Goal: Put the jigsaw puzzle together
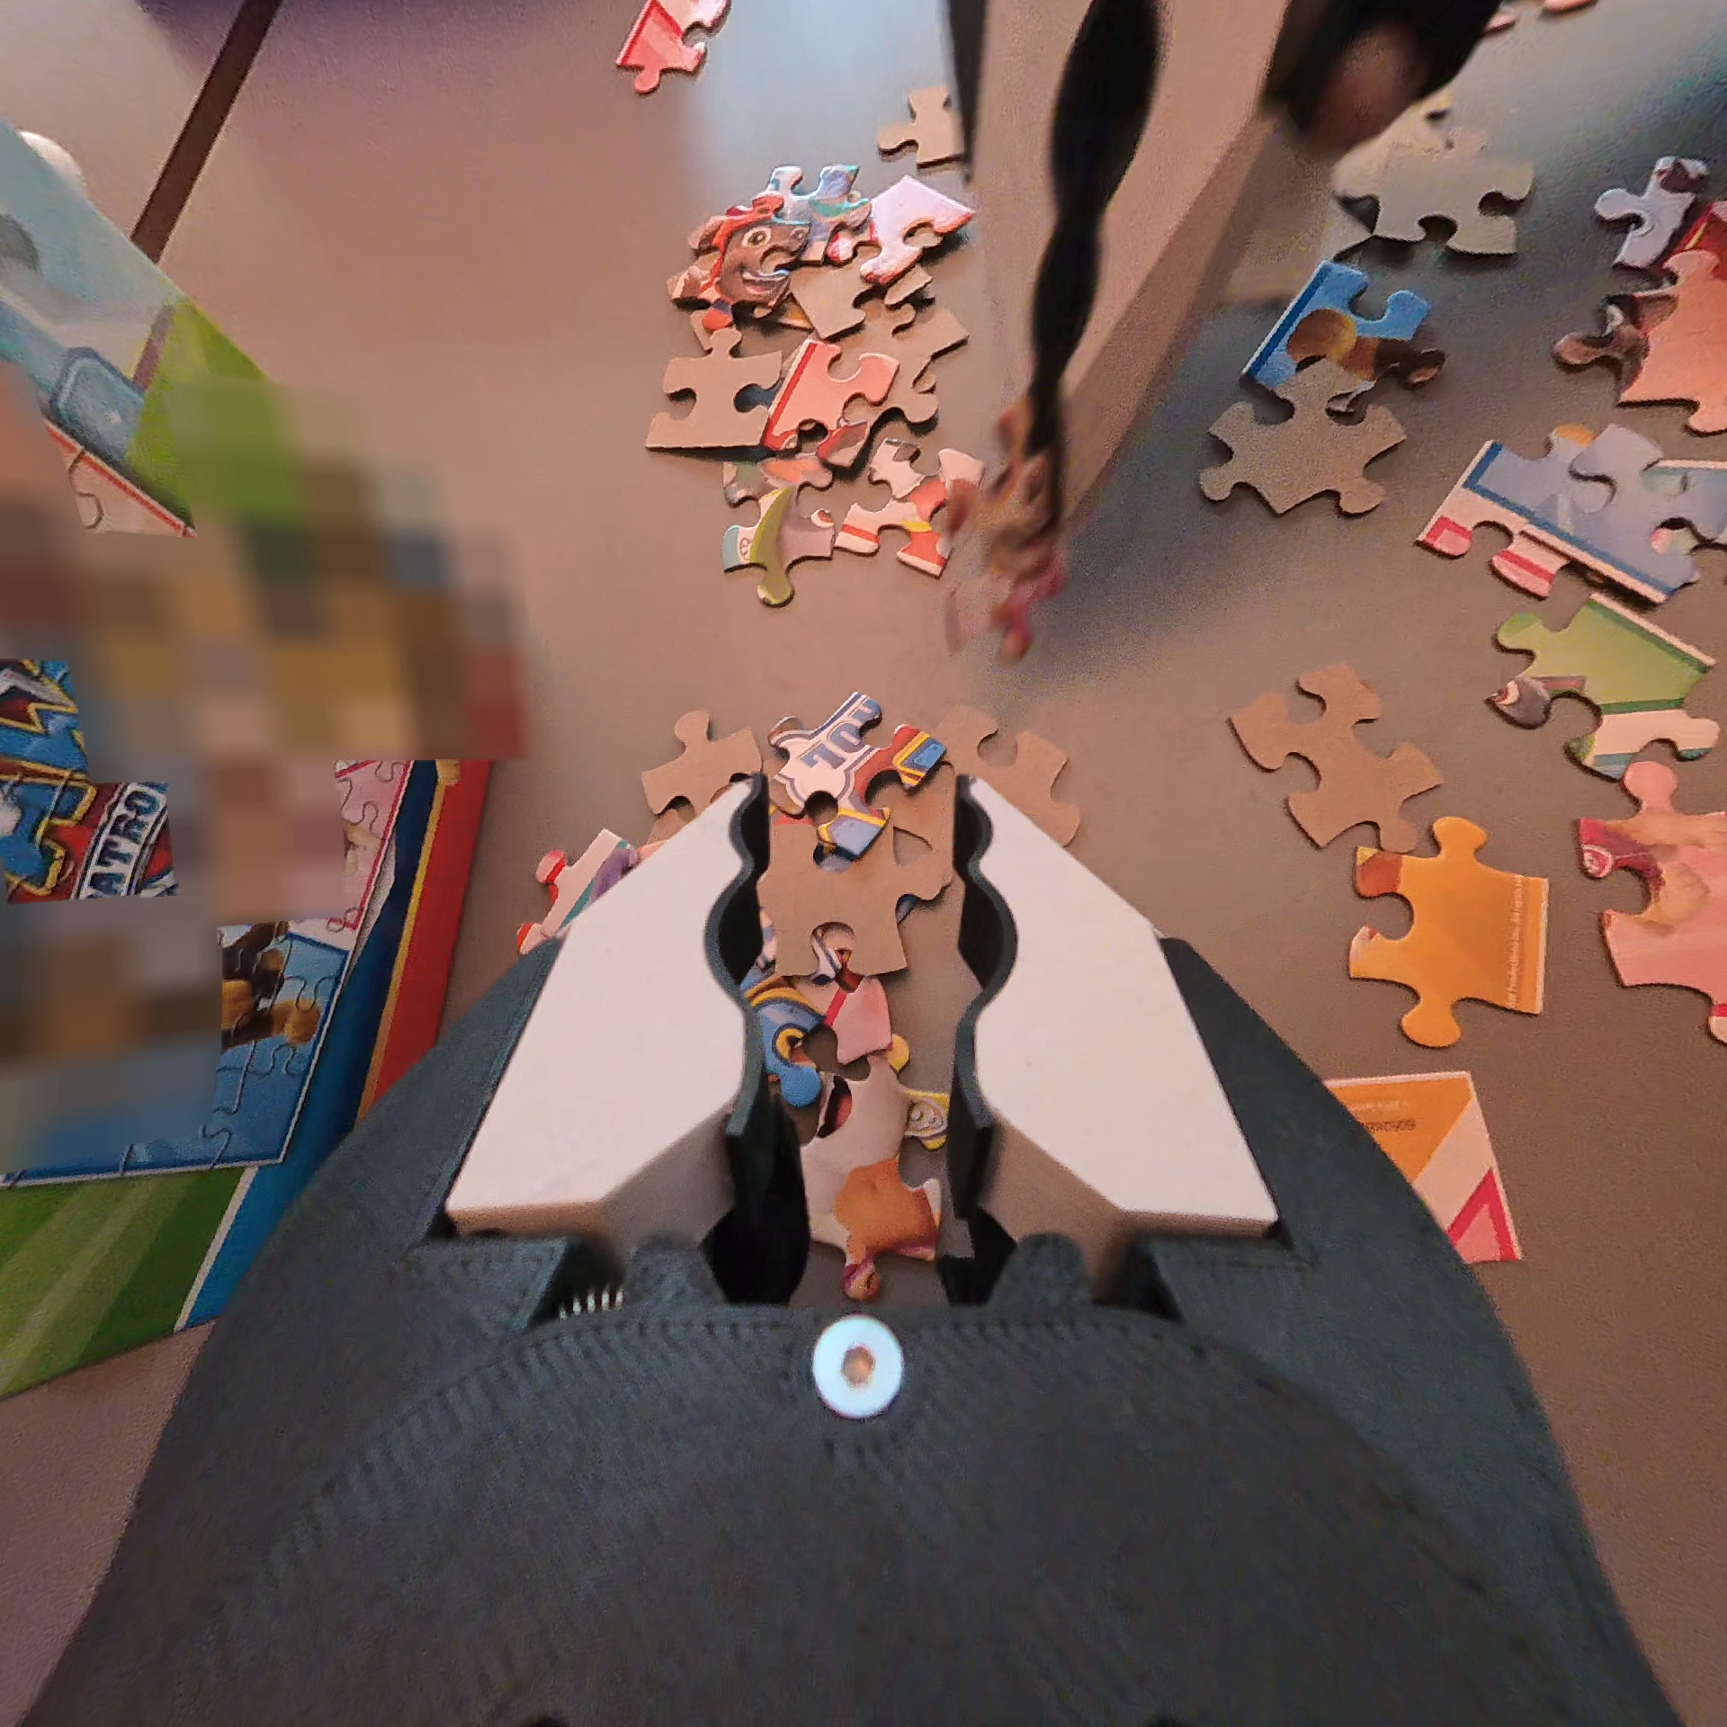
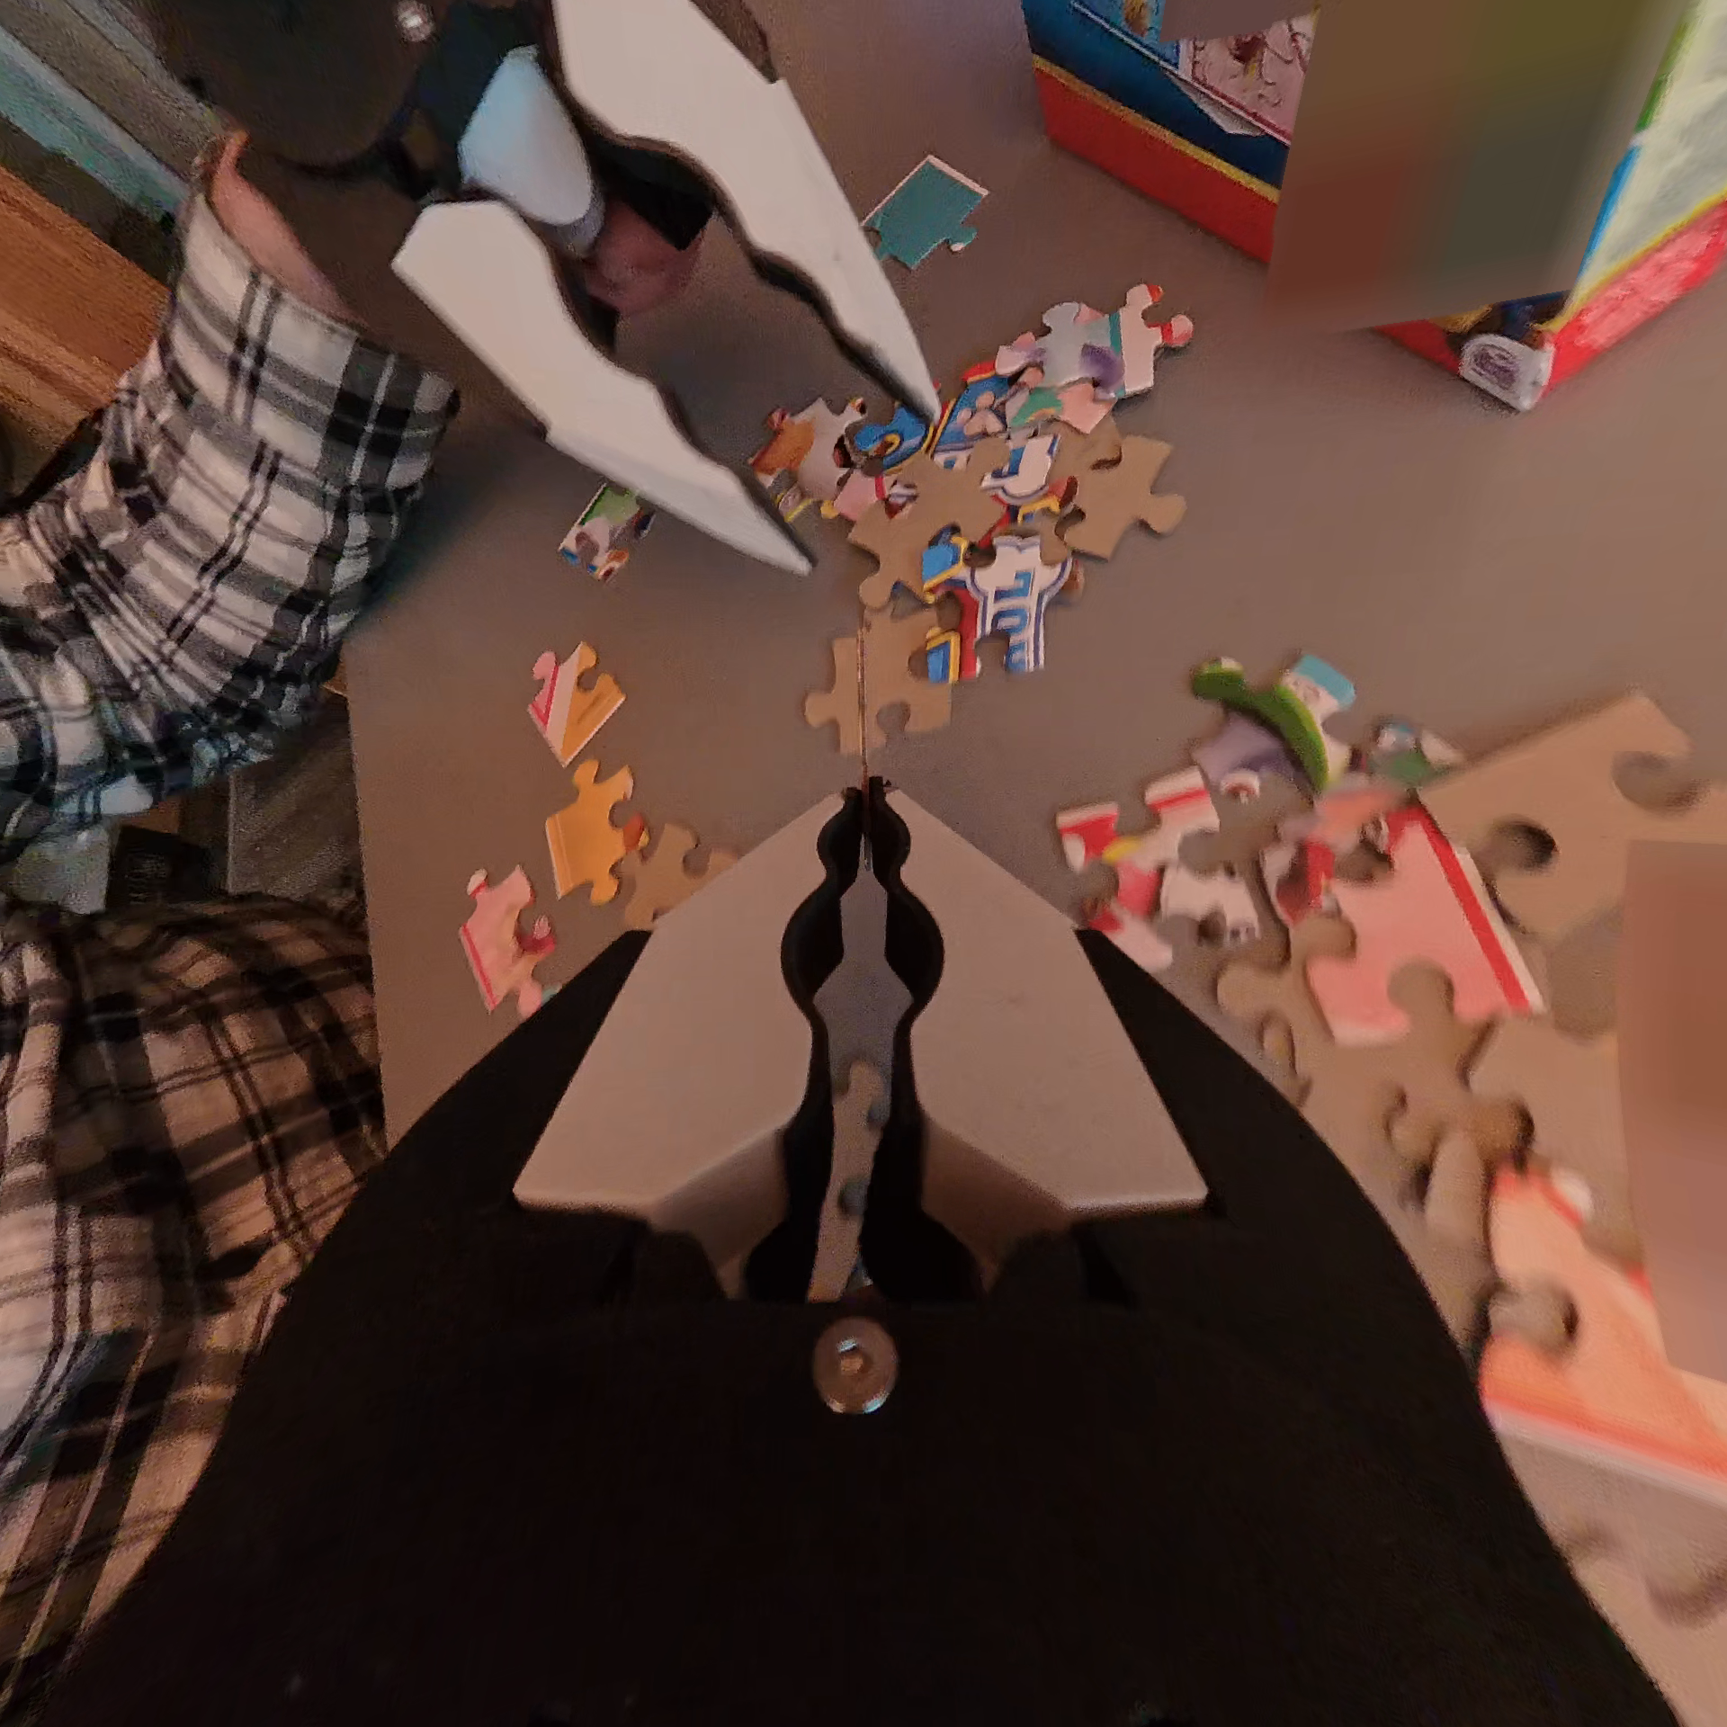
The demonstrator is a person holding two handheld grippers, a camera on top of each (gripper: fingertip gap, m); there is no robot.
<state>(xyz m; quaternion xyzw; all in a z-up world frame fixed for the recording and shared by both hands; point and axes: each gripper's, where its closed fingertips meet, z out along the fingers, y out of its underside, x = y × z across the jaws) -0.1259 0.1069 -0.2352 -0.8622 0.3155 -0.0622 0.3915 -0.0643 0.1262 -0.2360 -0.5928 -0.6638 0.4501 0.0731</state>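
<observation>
White left claw (image 1: 862,794) spread above pieces (image 1: 846,841), right claw (image 2: 867,794) pinching a piece edge-on (image 2: 862,692)

Both the left gripper (image 1: 862,794) and the right gripper (image 2: 864,794) have dark ribbed printed bodies, pale wedge-shaped fingers (image 1: 635,1009) lined with wavy black pads, and a silver screw (image 1: 857,1366); the person wears a black-and-white plaid sleeve (image 2: 215,486)

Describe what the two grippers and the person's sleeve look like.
Both grippers, left and right, have a dark textured plastic body, a silver screw at the centre and two pale wedge-shaped fingers lined with wavy black pads. The sleeve is black-and-white plaid.
</observation>
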